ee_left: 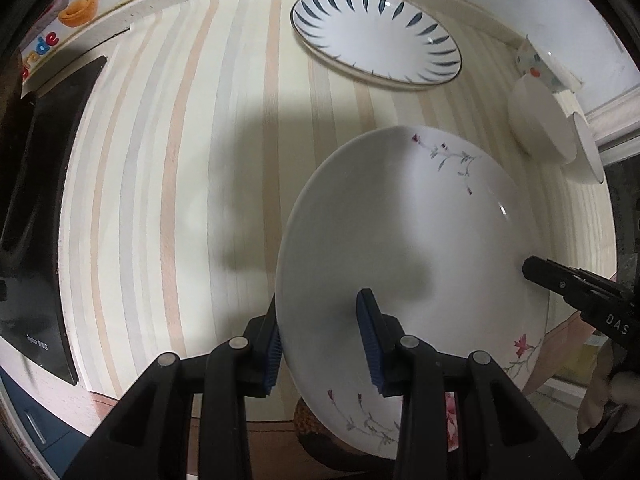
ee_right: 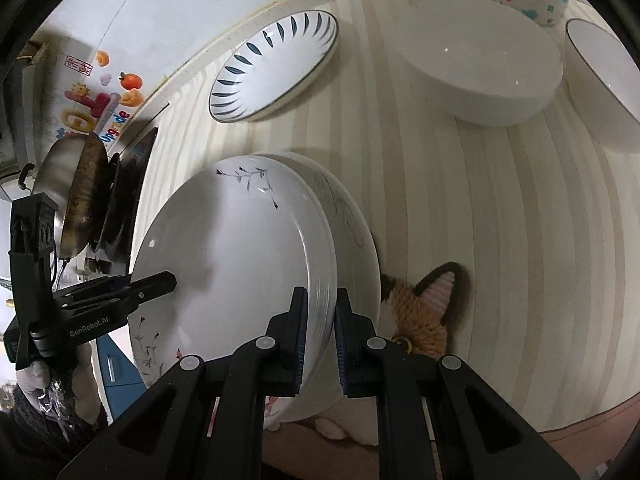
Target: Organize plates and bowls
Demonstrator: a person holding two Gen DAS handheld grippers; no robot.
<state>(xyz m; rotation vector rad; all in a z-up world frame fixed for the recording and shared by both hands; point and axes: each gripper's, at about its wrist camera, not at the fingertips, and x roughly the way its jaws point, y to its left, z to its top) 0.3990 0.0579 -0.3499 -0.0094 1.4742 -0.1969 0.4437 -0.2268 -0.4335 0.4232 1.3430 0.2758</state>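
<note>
Above the striped counter, both tongs clamp one stack of white plates (thin flower sprigs on the rims): left tongs pinch its near rim, right tongs the opposite edge. Blue-leaf plate lies behind; white bowls sit to the right.

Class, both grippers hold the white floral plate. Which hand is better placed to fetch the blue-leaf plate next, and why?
Probably left. The left gripper clamps the white floral plate on the side toward the blue-leaf patterned plate, while the right gripper grips the rim nearer the white bowls.
</note>
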